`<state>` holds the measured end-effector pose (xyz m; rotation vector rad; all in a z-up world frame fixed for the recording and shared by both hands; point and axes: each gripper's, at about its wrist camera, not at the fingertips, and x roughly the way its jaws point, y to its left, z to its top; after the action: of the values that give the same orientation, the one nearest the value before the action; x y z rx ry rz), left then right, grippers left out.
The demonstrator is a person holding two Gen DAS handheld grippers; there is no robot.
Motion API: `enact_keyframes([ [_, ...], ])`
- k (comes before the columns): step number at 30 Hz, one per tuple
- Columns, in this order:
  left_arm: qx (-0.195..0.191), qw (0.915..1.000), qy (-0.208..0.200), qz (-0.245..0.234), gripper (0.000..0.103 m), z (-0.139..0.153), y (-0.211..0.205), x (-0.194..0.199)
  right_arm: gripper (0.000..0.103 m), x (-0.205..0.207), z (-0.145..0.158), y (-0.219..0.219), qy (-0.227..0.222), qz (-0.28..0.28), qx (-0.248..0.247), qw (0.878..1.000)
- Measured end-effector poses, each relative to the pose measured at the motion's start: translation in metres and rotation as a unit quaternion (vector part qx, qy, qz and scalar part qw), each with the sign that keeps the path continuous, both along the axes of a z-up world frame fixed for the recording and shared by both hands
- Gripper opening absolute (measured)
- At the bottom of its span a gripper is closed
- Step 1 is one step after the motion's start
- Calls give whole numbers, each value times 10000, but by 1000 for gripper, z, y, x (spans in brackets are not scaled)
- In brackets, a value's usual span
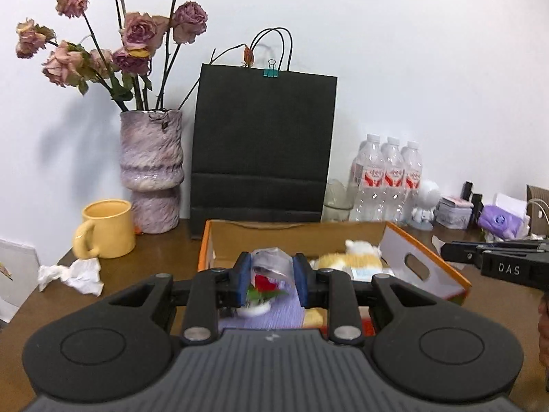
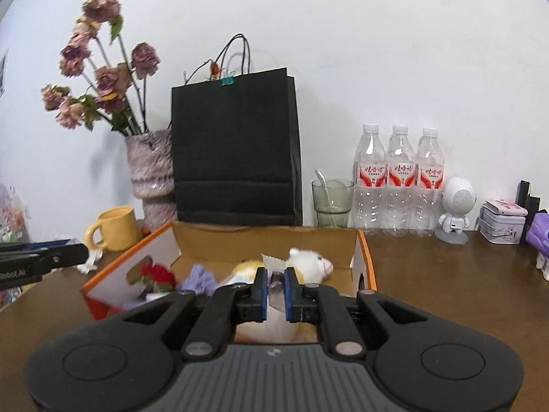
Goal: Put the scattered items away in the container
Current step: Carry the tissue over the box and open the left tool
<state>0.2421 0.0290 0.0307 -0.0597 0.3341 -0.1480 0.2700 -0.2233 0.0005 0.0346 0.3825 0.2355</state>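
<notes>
Orange-edged box (image 1: 425, 261) holds the plush; left tool (image 1: 271, 274) is clamped on a wrapped rose above it, right tool (image 2: 274, 288) on a packet. Next, probably release both inside.

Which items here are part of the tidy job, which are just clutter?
Job: cardboard box; plush cat; red rose ornament; foil packet in right gripper; left gripper.
Lying about: black bag; vase; yellow mug; water bottles; crumpled tissue.
</notes>
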Motion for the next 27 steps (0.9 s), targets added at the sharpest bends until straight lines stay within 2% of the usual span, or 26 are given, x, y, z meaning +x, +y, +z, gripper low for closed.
enact_keyframes([
  [3,-106,9999,53,6,27,-5,-4,21,8,17,-2,0,20,-57,82,9999],
  [10,-32,9996,285,-23,28,-18,-12,50,9,38,-18,0,263,-123,54,9996],
  [12,-39,9993,378,35,38,-20,-12,55,15,42,-22,-1,412,-129,55,9991],
  [13,-65,9991,415,94,62,-21,-11,56,41,44,-24,-2,480,-128,84,9987],
  [14,-69,9987,448,231,94,-21,-10,57,82,45,-25,-2,544,-112,105,9984],
  [15,-32,9983,442,388,103,-22,-10,56,98,46,-26,-2,565,-83,127,9983],
  [16,50,9979,387,509,103,-22,-11,55,103,44,-26,-2,532,-66,118,9985],
  [18,191,9977,407,515,103,-22,-12,55,103,42,-26,2,517,-60,25,9986],
  [27,296,9966,503,581,103,-27,-13,55,103,42,-30,7,670,-110,-177,9975],
])
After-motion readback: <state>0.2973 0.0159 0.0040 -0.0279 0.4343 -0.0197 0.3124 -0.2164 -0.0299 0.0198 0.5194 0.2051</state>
